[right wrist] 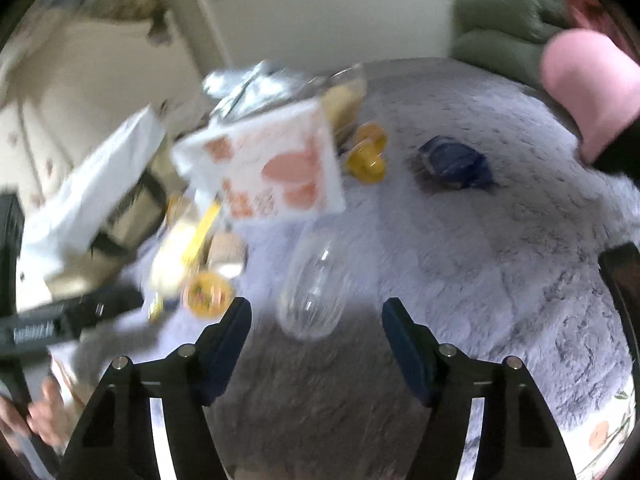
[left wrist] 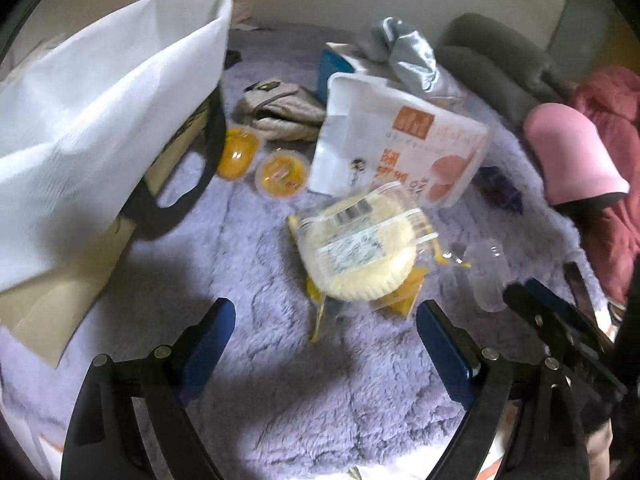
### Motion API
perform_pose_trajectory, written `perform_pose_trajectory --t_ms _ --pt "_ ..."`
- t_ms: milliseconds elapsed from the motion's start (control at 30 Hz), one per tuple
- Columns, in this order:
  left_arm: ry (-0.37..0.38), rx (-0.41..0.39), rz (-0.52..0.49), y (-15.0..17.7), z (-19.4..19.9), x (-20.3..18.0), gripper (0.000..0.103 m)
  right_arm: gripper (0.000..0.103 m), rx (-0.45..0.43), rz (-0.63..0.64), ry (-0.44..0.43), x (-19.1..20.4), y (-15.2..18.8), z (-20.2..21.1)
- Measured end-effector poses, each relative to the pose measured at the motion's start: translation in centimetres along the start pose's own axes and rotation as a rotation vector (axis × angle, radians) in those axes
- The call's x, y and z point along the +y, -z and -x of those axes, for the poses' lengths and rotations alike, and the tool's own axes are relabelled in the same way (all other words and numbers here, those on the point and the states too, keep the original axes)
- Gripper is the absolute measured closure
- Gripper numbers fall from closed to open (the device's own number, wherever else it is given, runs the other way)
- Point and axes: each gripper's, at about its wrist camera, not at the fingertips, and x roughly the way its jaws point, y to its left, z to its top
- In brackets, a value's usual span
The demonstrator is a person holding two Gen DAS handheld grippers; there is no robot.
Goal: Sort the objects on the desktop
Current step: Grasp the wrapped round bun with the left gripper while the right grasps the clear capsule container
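A: Blanket [left wrist: 256, 392], lilac, fluffy, covers the whole surface. What sits on it?

B: Cake [left wrist: 360, 256] in clear wrap, near the middle, just beyond the left gripper [left wrist: 326, 334]. Pouch [left wrist: 400, 144], white with orange print, leans behind it. Two cups [left wrist: 280, 174] of orange jelly lie to its left, close together. Clear bottle [right wrist: 316, 288] lies on its side right of the cake.

A: Bags?

B: White bag [left wrist: 100, 108] far left, a dark handle below it. Beige purse [left wrist: 280, 114] further back. Small blue packet [right wrist: 456, 164] lies alone on the right, well apart from the rest.

A: Left gripper?

B: Jaws wide apart, nothing between the pads, above bare blanket.

A: Right gripper [right wrist: 316, 344]?

B: Jaws parted, roughly halfway. The bottle lies just ahead of the fingertips; the pads do not press on it. The view is blurred.

A: Anything else?

B: Pink sleeve [left wrist: 576, 156] at the right edge, green cushion [right wrist: 500, 24] by the wall.
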Motion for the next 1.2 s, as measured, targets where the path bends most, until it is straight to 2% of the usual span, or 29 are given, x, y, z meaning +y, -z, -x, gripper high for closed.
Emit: perform_pose_trajectory --t_ms 100,200,267,300,467,567,700,800,833,933,1033,1200 --pt "0.011 -0.007 -0.041 -0.5 -0.8 -0.3 0.011 0.038 0.023 -0.018 -0.002 0.0 -1.0 -1.8" --pt "0.004 0.004 -0.105 -1.3 -1.1 -1.4 0.011 0.061 0.058 0.033 0.052 0.9 -0.8 -4.3" --pt "0.014 0.017 -0.124 -1.7 -1.7 -1.9 0.011 0.063 0.106 0.043 0.051 0.9 -0.5 -6.0" --pt "0.018 0.021 -0.122 -2.0 -2.1 -1.9 0.011 0.065 0.094 0.041 0.048 0.9 -0.7 -5.9" --pt "0.028 0.015 -0.121 -3.2 -2.8 -2.5 0.011 0.065 0.084 -0.024 -0.020 -0.6 -0.8 -6.0" --pt "0.001 -0.001 -0.140 -3.8 -2.8 -2.8 0.011 0.064 0.082 -0.033 -0.030 -0.8 -0.8 -6.1" --pt "0.003 0.011 -0.138 -4.0 -3.7 -3.3 0.011 0.064 0.080 -0.053 -0.052 -1.3 -1.0 -6.1" --pt "-0.033 0.016 -0.172 -3.9 -4.5 -3.9 0.011 0.064 0.075 -0.076 -0.075 -1.5 -0.8 -5.8" --pt "-0.035 0.013 -0.176 -3.8 -4.8 -3.9 0.012 0.064 0.074 -0.081 -0.081 -1.6 -0.8 -5.8" --pt "-0.036 -0.028 -0.166 -3.6 -4.5 -3.7 0.040 0.064 0.072 -0.092 -0.091 -1.6 -0.7 -5.7" --pt "-0.050 -0.048 -0.172 -3.6 -3.7 -4.0 0.053 0.064 0.072 -0.087 -0.086 -1.6 -0.7 -5.7" --pt "-0.087 -0.077 -0.229 -3.6 -2.4 -5.2 0.056 0.065 0.055 -0.073 -0.056 -1.2 -0.6 -5.1"
